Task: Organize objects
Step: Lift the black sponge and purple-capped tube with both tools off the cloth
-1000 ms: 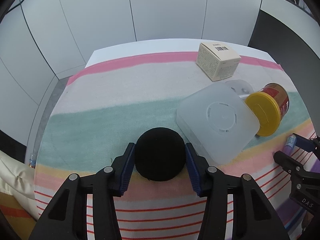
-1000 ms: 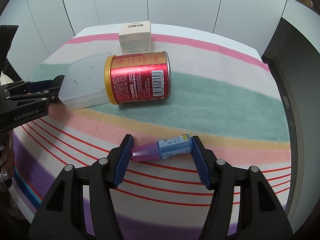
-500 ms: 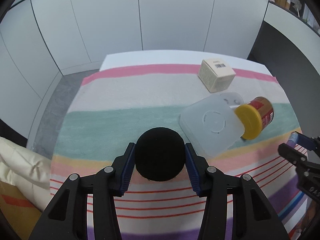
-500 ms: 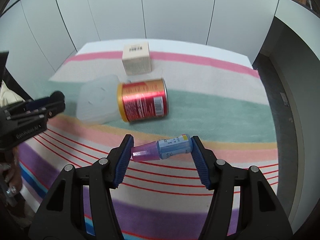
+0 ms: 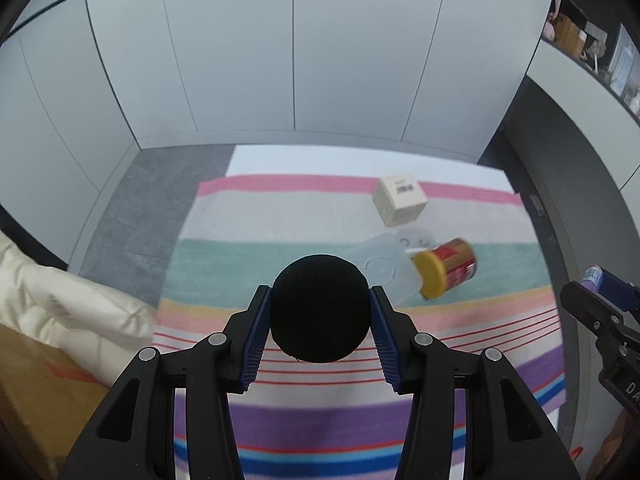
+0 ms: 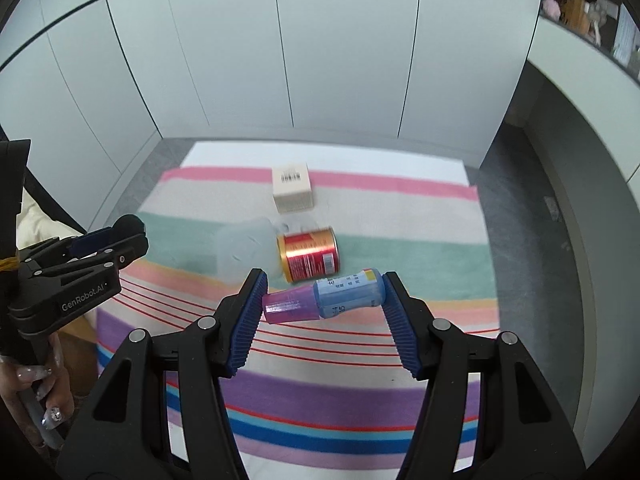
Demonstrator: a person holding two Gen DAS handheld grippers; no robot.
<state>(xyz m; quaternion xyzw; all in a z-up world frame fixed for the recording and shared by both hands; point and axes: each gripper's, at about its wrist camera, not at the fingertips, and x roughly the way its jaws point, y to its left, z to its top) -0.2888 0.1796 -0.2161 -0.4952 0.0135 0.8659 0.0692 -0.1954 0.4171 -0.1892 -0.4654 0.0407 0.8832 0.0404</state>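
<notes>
We grip a small bottle (image 6: 326,298) crosswise between the right gripper's (image 6: 322,312) blue pads, above the striped cloth (image 6: 420,248). Below lie a red can (image 6: 310,254) on its side, a clear plastic lid (image 6: 244,250) and a white box (image 6: 293,192). The left gripper (image 6: 120,236) holds something black.

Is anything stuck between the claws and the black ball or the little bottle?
No. The left gripper clamps the round black ball directly, and the right gripper clamps the small blue bottle with a purple cap end to end. Both are lifted above the striped cloth.
</notes>
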